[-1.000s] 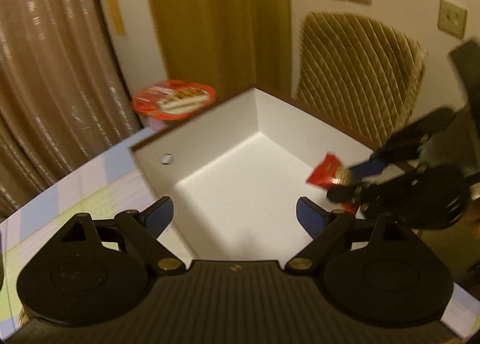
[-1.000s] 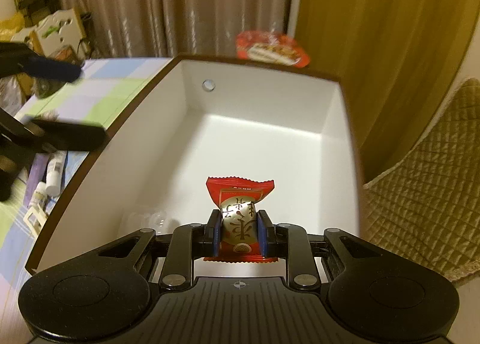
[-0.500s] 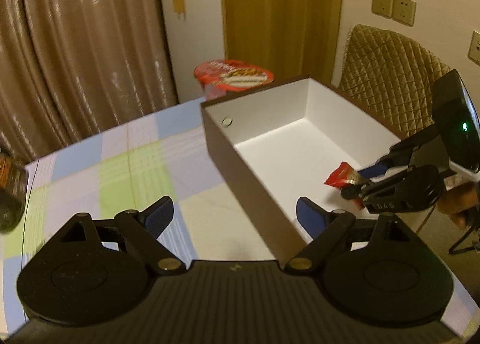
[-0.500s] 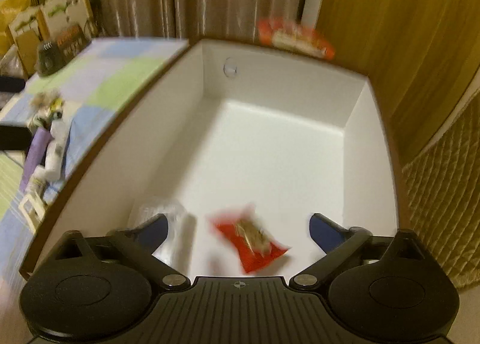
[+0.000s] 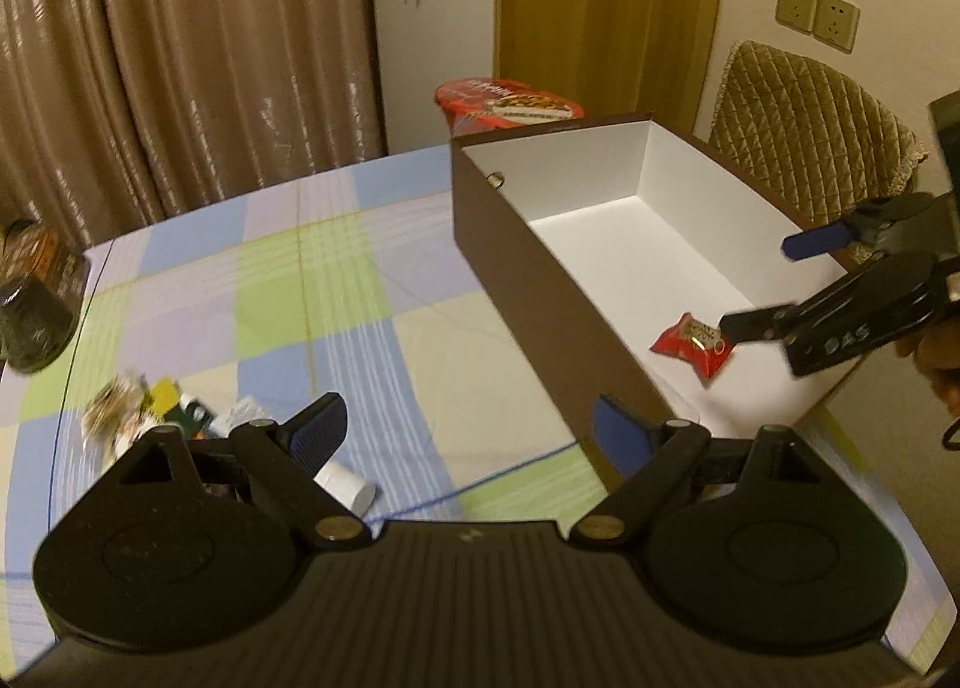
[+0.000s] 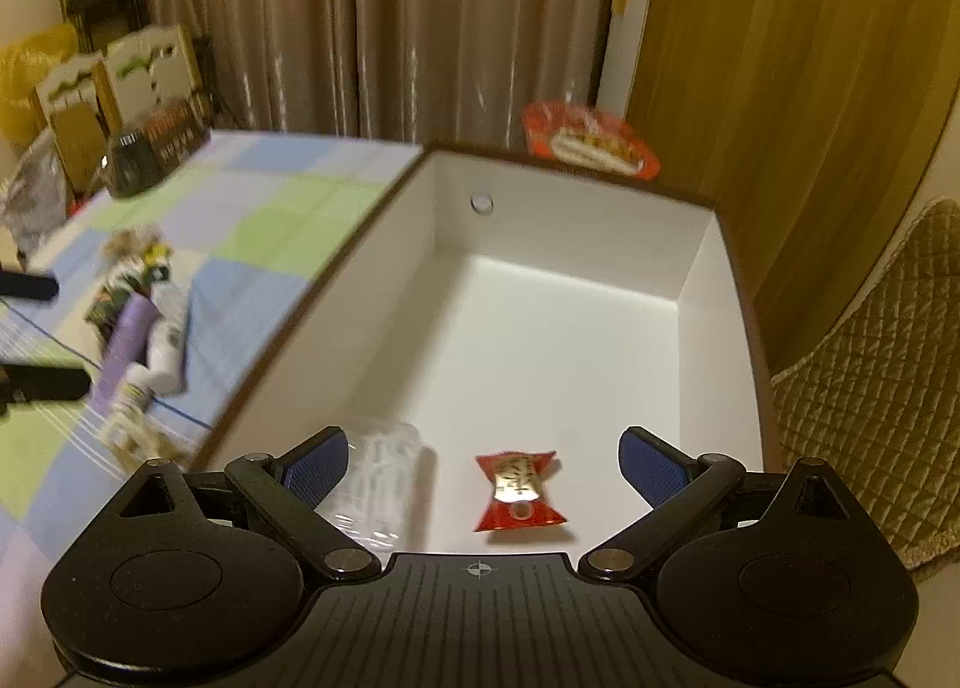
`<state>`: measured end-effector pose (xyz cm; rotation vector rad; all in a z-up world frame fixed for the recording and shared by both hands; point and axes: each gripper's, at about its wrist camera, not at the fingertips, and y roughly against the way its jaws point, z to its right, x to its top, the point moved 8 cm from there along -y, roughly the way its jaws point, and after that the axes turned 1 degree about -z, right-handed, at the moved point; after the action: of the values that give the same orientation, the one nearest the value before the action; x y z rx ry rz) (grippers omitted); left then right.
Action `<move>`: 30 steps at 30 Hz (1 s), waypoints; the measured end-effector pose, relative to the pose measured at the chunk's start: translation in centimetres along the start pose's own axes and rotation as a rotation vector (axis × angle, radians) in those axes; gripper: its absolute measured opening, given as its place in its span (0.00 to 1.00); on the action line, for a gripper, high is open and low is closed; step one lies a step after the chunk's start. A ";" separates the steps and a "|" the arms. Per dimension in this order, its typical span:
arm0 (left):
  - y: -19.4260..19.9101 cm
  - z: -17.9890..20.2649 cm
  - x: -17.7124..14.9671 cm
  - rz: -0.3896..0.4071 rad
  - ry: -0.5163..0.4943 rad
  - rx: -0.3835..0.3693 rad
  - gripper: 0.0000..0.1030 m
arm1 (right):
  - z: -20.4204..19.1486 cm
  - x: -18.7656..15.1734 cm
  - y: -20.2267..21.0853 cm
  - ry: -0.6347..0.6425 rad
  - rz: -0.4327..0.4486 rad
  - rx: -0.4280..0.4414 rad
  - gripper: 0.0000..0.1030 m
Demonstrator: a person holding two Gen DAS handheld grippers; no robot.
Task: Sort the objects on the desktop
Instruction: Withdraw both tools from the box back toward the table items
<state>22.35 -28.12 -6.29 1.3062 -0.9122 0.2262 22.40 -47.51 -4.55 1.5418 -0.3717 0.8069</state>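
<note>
Right wrist view: a second ago the right gripper (image 6: 483, 463) pinched the red candy (image 6: 519, 489); its jaws have just been opening and now stand wide, nothing pressed between them. That candy, a red wrapper with a gold middle and flared ends, lies flat on the white floor of the brown box (image 6: 576, 340), just ahead of the jaws and between them, a clear plastic packet (image 6: 375, 484) beside the left finger. The left gripper (image 5: 471, 433) gapes wide and empty, now over the checked tablecloth (image 5: 288, 292) instead of the box
</note>
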 end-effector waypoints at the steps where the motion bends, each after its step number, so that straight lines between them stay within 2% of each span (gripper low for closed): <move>1: 0.4 -0.2 -0.5 -0.004 0.005 0.005 0.84 | -0.3 0.1 0.6 -0.008 0.017 0.001 0.97; 7: 3.0 -1.6 -4.2 -0.032 0.064 0.044 0.89 | -3.3 -0.5 4.6 -0.059 0.104 0.030 0.97; 12: 5.3 -3.0 -7.9 -0.060 0.137 0.076 0.99 | -5.9 -2.1 6.4 -0.102 0.114 0.054 0.97; 21: 8.9 -5.4 -13.0 -0.085 0.214 0.125 0.99 | -9.6 -6.6 6.9 -0.174 -0.001 0.055 0.97; 30: 10.4 -5.3 -15.8 -0.101 0.231 0.111 0.99 | -10.8 -10.2 5.9 -0.209 -0.133 0.030 0.97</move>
<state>8.08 -14.96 -9.42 1.3921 -0.6436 0.3447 8.46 -40.35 -7.65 1.6659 -0.4059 0.5515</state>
